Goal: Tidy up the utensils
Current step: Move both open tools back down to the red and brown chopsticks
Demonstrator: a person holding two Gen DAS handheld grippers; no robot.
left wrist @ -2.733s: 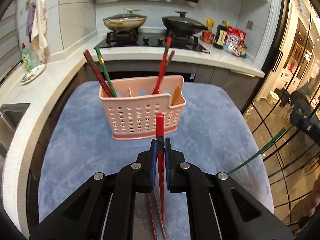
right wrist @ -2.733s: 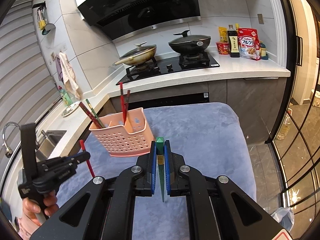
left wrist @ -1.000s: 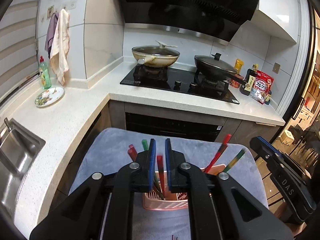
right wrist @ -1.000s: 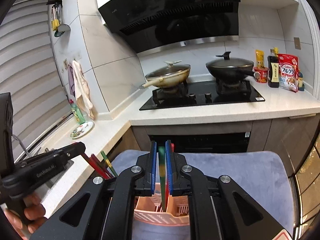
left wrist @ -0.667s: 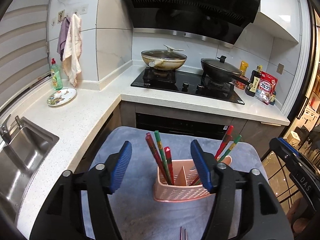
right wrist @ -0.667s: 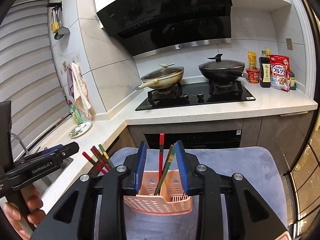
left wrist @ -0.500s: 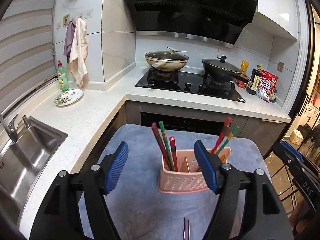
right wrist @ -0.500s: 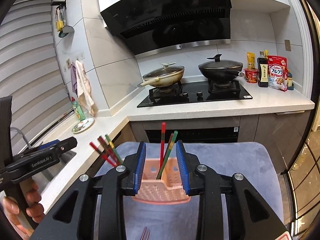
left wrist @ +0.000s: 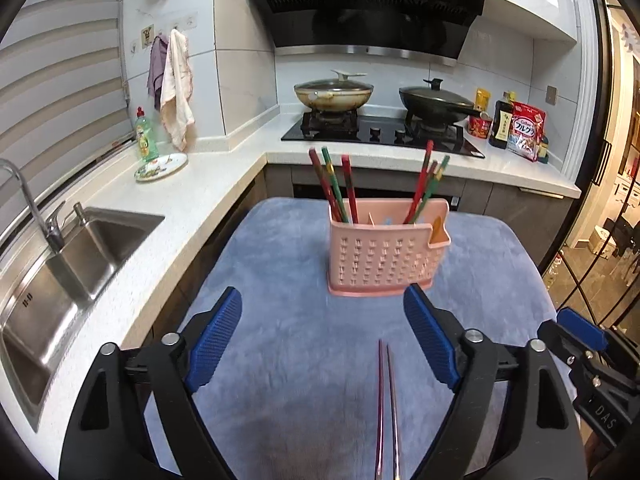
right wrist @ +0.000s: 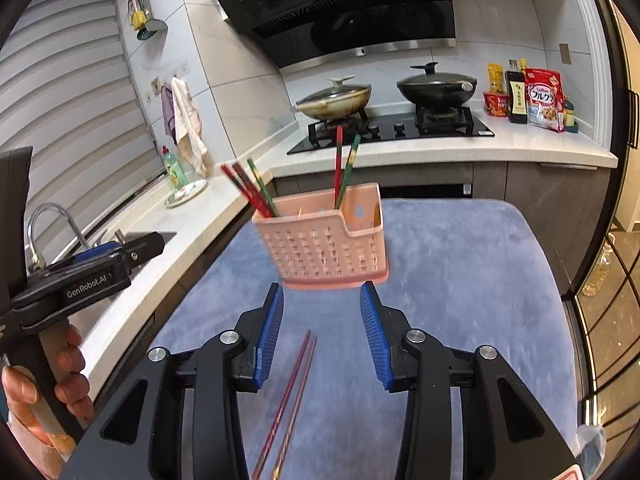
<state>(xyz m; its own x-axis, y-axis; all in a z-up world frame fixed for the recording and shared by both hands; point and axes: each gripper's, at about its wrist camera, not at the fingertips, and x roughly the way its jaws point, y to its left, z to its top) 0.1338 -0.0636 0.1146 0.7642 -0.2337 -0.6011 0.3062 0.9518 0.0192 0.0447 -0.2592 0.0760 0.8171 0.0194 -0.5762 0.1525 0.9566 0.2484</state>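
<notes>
At the far left, a steel sink [left wrist: 80, 248] is set into the white worktop [left wrist: 188, 200], with a green soap bottle [left wrist: 145, 136] and a patterned plate [left wrist: 161, 166] behind it. Your left gripper [left wrist: 322, 344] hovers over a blue plush mat [left wrist: 280, 320], its jaws spreading wide and holding nothing. Between its blue pads [left wrist: 214, 338] and slightly right of centre, a pair of dark red chopsticks [left wrist: 386, 408] lies flat on the mat, pointing toward the pink perforated utensil holder [left wrist: 386, 256]. That holder stands upright further back on the mat; three chopsticks [left wrist: 334, 188] lean in its left compartment and several more [left wrist: 426, 188] in a compartment further right. Your right gripper [right wrist: 322, 332] hovers just in front of the holder, its jaws also parting, gripping nothing. In its view the loose chopsticks lie below the left pad. Behind, two lidded pans [left wrist: 334, 94] sit on the stove.
</notes>
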